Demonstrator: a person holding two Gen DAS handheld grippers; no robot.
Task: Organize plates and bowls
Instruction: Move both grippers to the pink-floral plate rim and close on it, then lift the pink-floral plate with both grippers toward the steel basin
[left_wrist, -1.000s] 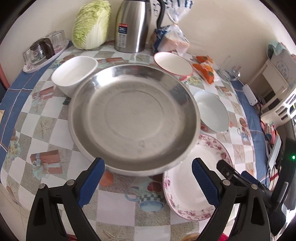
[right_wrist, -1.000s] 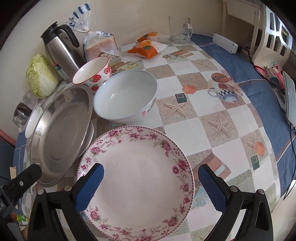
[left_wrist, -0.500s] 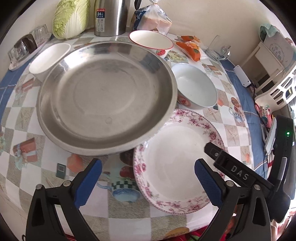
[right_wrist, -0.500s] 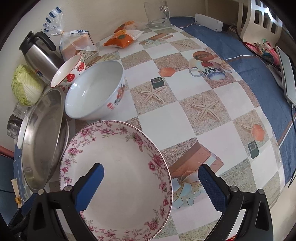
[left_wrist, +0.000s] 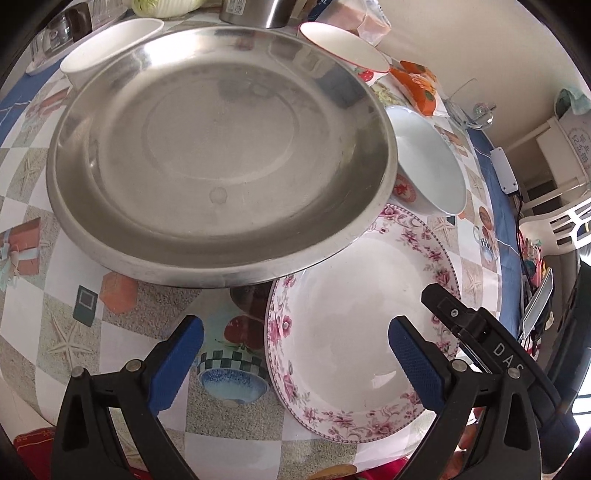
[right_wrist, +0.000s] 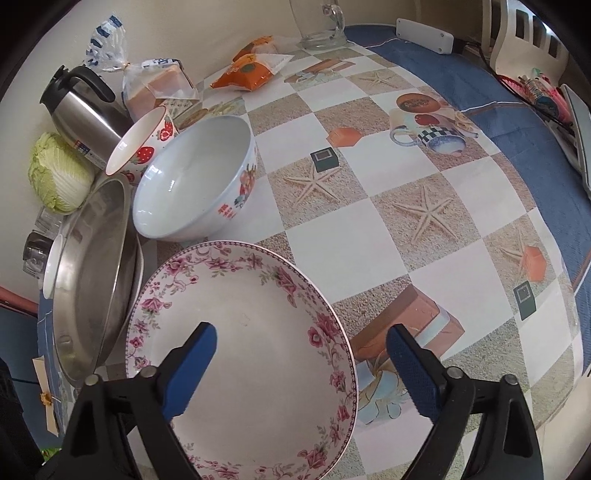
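A white plate with a pink floral rim (left_wrist: 362, 295) (right_wrist: 251, 350) lies on the checked tablecloth near the front edge. My left gripper (left_wrist: 295, 332) hangs open over its left rim, one finger above the cloth and one above the plate's inside. My right gripper (right_wrist: 301, 339) straddles the right rim with its jaws closing; the pads do not touch the plate. A large steel plate (left_wrist: 221, 147) (right_wrist: 92, 288) overlaps the floral plate's far-left edge. Behind stand a white bowl (left_wrist: 428, 166) (right_wrist: 192, 184), a strawberry bowl (left_wrist: 343, 44) (right_wrist: 144, 144) and a white oblong bowl (left_wrist: 110, 40).
Along the wall are a steel kettle (right_wrist: 81, 110), a cabbage (right_wrist: 59, 177), a bagged loaf (right_wrist: 159, 85), orange snack packets (right_wrist: 251, 70) and a glass mug (right_wrist: 325, 26). A tray of glasses (left_wrist: 55, 33) sits at the far left. A white chair (right_wrist: 524, 40) stands beyond the table.
Both grippers have sunk toward the floral plate. The left one has swung from the steel plate to the floral plate's left rim. The right jaws have narrowed a little.
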